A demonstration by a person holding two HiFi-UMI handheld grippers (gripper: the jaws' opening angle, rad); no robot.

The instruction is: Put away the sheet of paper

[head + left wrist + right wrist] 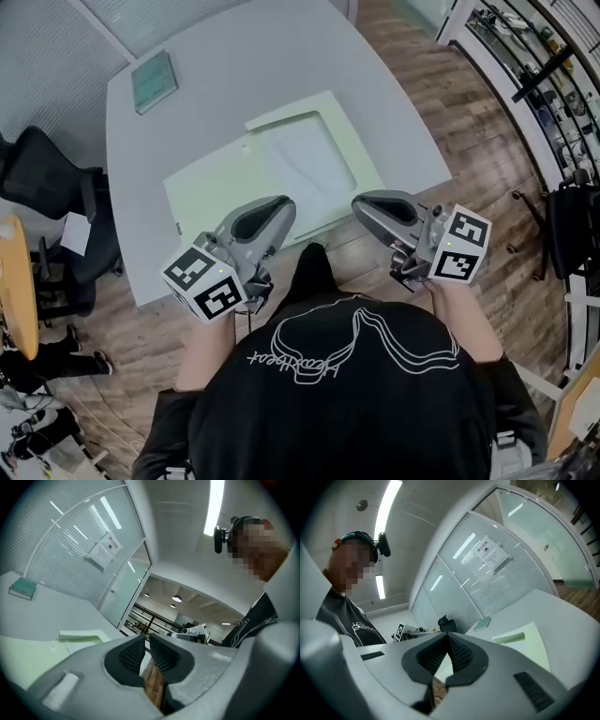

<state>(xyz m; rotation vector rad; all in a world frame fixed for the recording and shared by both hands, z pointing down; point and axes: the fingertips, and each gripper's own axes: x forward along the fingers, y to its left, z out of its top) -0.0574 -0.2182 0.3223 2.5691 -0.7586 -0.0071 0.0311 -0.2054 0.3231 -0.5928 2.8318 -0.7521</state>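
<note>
far l., a black chair [42,178] is parked beside the white desk [394,131], and a teal book [153,82] is seen nr. the desk's back l. corner.

the left tongs [284,208] are held up off the desk in front of the chest, w/ the bare forearm angled in from the l. and the marker cube turned back toward the body. they are pointed approx. level and away from the person, tips over the near edge of a pale green mat [211,192]. in the left gripper view the jaws are seen all but closed, w/ only a thin slit btw. the tips and nothing in it.

mid-desk, the sheet of paper [309,164] is laid flat, white and a bit creased, inside a raised pale green frame [291,111] on the mat's r. half. it lies ahead of both tongs and is touched by neither.

the right tongs [360,206] are held at abt. the same height in a mirrored pose. the tips are angled inward toward the left ones but kept apart from them, over the desk's near edge by the mat's r. corner. their jaws are closed tip to tip, w/ nothing gripped.

far r., a white rack [553,75] is seen beyond the wood floor [487,216].
</note>
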